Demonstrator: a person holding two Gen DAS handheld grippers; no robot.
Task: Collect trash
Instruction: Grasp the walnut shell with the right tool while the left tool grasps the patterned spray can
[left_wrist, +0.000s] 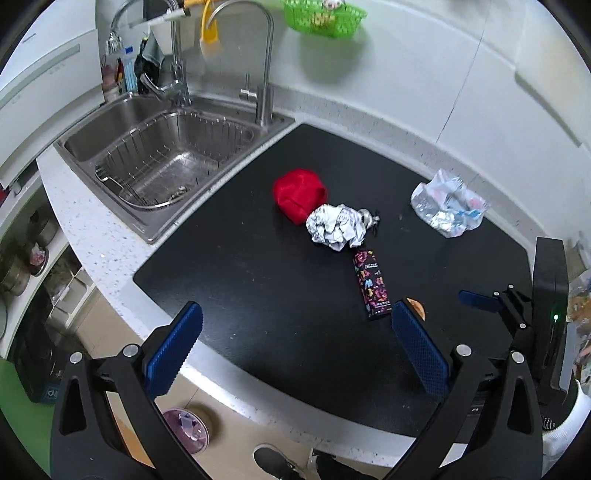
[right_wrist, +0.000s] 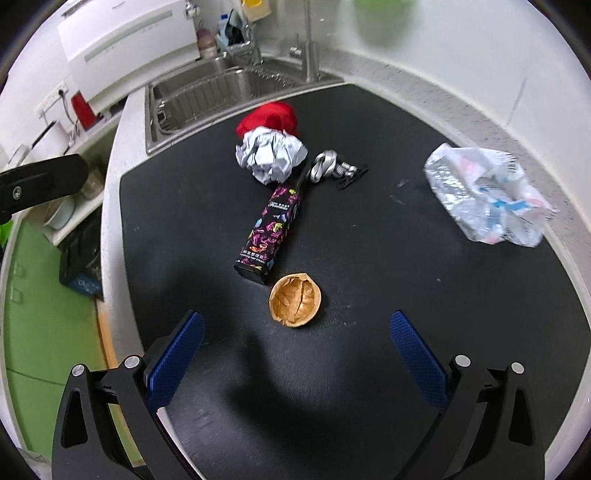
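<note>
Walnut shell (right_wrist: 295, 305) lies beside patterned box (right_wrist: 270, 229); both hand-held grippers (left_wrist: 295, 339) (right_wrist: 295, 343) gape empty.

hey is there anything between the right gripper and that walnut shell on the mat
Nothing visible. The right gripper is open, and the walnut shell lies on bare black mat just ahead of its fingers. The patterned box sits beyond the shell, close to its far side, not in the path.
</note>
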